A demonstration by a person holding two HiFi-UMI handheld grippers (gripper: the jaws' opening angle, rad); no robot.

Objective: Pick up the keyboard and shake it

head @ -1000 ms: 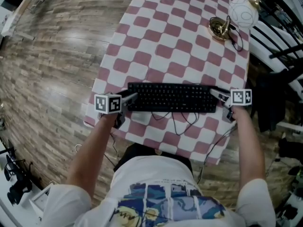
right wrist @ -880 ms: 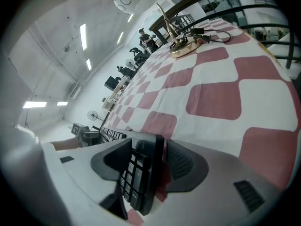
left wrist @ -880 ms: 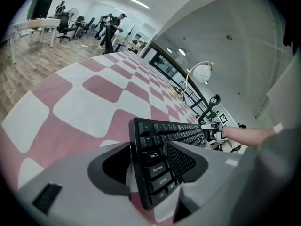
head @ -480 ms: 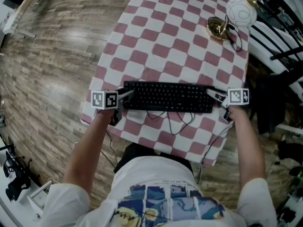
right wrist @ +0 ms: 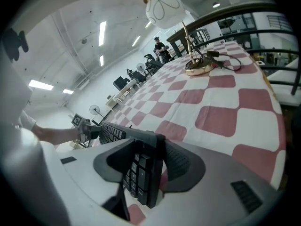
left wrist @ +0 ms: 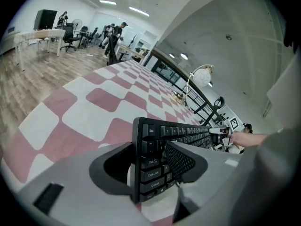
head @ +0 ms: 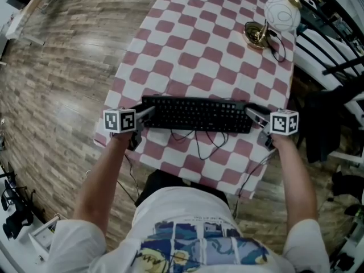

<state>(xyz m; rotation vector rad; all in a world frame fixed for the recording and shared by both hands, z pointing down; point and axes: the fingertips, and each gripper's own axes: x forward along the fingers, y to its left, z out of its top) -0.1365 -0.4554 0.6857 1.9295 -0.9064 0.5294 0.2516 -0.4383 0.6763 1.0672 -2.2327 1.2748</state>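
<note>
While both grippers flank it, black keyboard (head: 196, 115) lies crosswise over near part of checkered tablecloth (head: 193, 44), cable (head: 198, 144) trailing toward near edge; can't tell if it clears the cloth. L gripper (head: 147, 112) jaws clamped on Esc end. R gripper (head: 253, 114) jaws, just been closing, pinch opp. end w/ keyboard betw. them.

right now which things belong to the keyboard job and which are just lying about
Job: keyboard; left gripper, clamped on its end; right gripper, jaws just closed further on the other end.
Lying about: lamp; lamp cord; checked cloth.
</note>
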